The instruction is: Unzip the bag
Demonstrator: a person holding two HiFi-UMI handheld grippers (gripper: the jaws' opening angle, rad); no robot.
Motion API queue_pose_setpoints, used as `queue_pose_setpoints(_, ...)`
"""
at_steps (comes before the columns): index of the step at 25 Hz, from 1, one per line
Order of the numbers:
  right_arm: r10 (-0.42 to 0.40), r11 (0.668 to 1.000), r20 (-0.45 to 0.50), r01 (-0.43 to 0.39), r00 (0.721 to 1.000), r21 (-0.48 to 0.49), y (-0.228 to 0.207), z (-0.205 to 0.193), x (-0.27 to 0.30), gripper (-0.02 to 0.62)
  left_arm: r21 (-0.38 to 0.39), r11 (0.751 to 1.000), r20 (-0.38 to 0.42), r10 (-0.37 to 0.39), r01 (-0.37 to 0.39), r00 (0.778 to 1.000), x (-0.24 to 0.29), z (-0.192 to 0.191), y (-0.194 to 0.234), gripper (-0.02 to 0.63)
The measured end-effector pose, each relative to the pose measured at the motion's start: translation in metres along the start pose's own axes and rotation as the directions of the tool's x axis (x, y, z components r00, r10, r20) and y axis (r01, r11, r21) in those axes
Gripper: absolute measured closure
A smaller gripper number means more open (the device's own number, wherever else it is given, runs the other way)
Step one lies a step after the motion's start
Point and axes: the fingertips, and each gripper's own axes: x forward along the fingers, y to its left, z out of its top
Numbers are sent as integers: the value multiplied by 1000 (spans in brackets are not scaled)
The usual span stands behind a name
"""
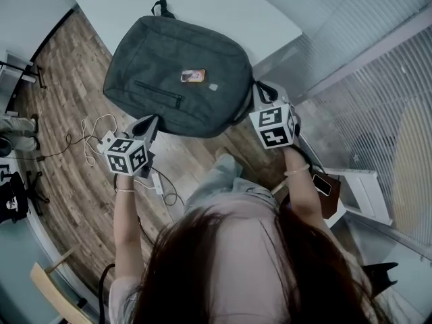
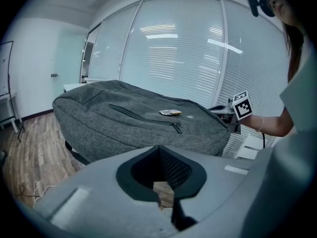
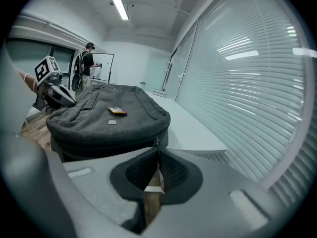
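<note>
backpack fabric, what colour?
Dark heathered grey. The backpack shows best in the left gripper view.

Jaws together with nothing between them, the left gripper (image 2: 159, 150) hovers just short of a grey bag (image 2: 138, 120) with its front pocket zipper (image 2: 148, 117) closed; the right gripper (image 2: 229, 114) sits at the bag's far end.

I see the grey bag (image 1: 177, 73) lying flat, hanging over the desk's (image 1: 202, 5) near edge, its front zip (image 1: 156, 93) shut.
</note>
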Motion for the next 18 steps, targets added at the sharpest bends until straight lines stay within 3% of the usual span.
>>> queue_pose_setpoints(18, 59, 998, 26, -58, 998, -29, -19, 9, 23, 574, -15, 999, -19, -35, 35, 999, 3, 0, -1, 598)
